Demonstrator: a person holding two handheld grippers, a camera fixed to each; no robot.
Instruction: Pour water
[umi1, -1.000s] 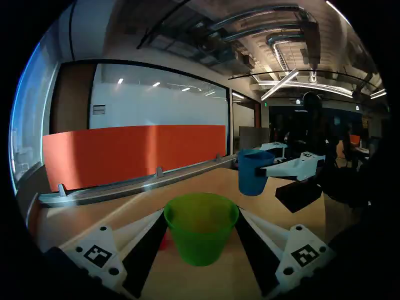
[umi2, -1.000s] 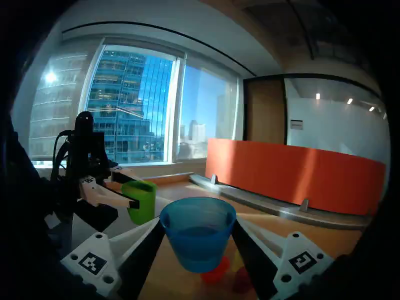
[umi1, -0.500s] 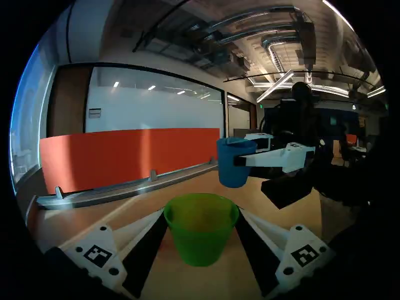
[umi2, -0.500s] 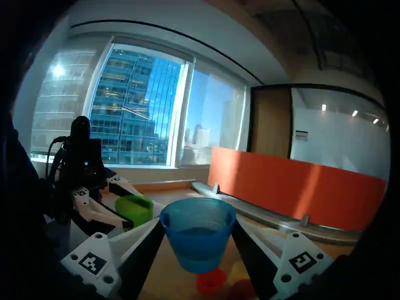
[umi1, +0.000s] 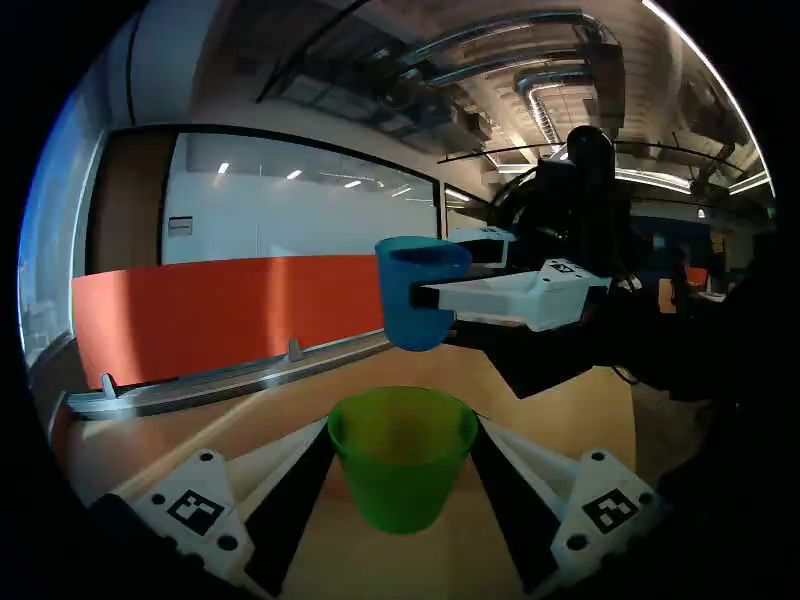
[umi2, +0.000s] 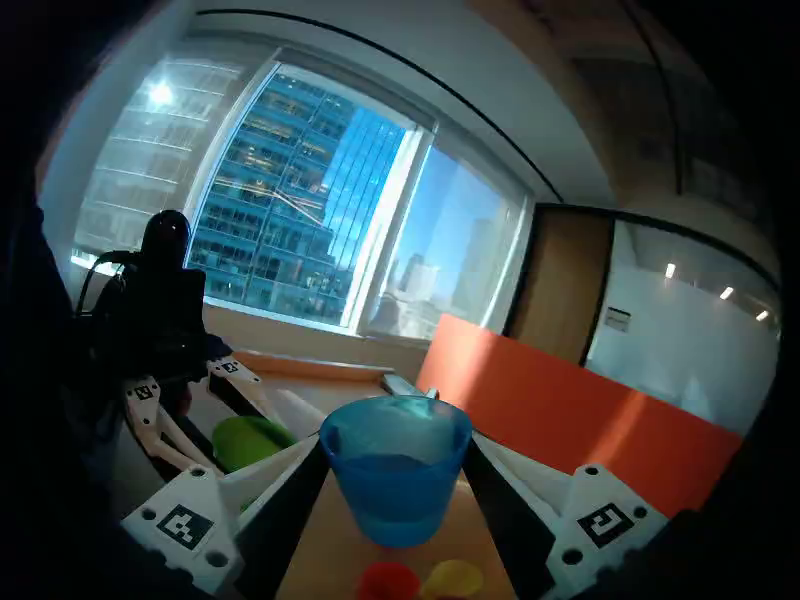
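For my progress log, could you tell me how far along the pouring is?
Done: both cups are gripped, the green cup in the left gripper, the blue cup in the right gripper. In hand: the blue cup, water inside, is held higher than the green one, nearly upright. Left: tipping it to pour.
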